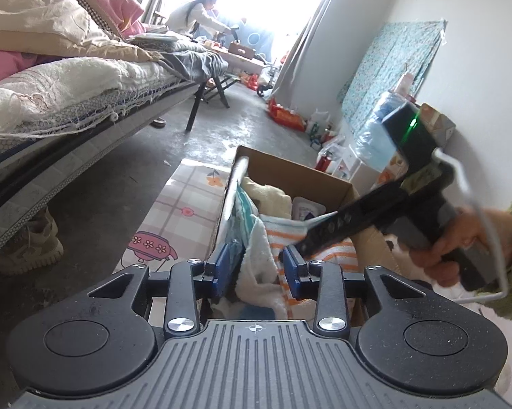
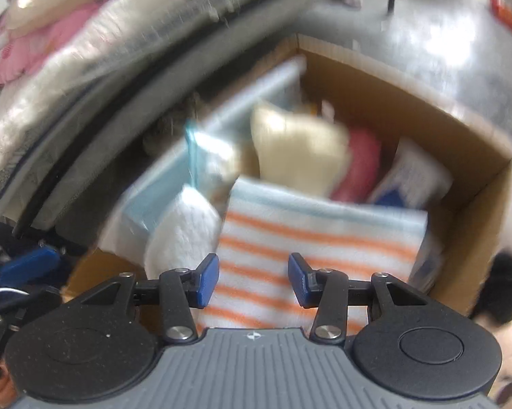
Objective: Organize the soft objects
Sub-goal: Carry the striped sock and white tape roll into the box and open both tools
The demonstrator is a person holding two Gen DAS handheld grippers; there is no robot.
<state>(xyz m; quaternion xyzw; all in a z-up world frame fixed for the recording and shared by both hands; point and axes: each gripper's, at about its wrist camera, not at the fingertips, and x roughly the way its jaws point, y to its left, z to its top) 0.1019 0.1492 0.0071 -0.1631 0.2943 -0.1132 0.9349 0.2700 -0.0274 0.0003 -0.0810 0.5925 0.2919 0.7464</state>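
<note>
Cardboard box (image 2: 409, 102) on floor, open-topped, packed with soft items. Orange-and-white striped towel (image 2: 317, 238), pale blue band along top edge, folded, standing near front. White fluffy towel (image 2: 184, 231) just left of it, touching. Cream plush cloth (image 2: 297, 150) behind. Pink item (image 2: 361, 163) right of cream one, partly hidden.

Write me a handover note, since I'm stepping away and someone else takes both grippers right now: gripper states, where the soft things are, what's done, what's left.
Left gripper: open, a white fluffy towel between its fingers, not clamped.
Right gripper: open, empty, over the orange-striped towel.
Done: both towels, a cream plush piece and a pink item are in the cardboard box.
Left: settle the white towel. Bedding remains on the bed.
</note>
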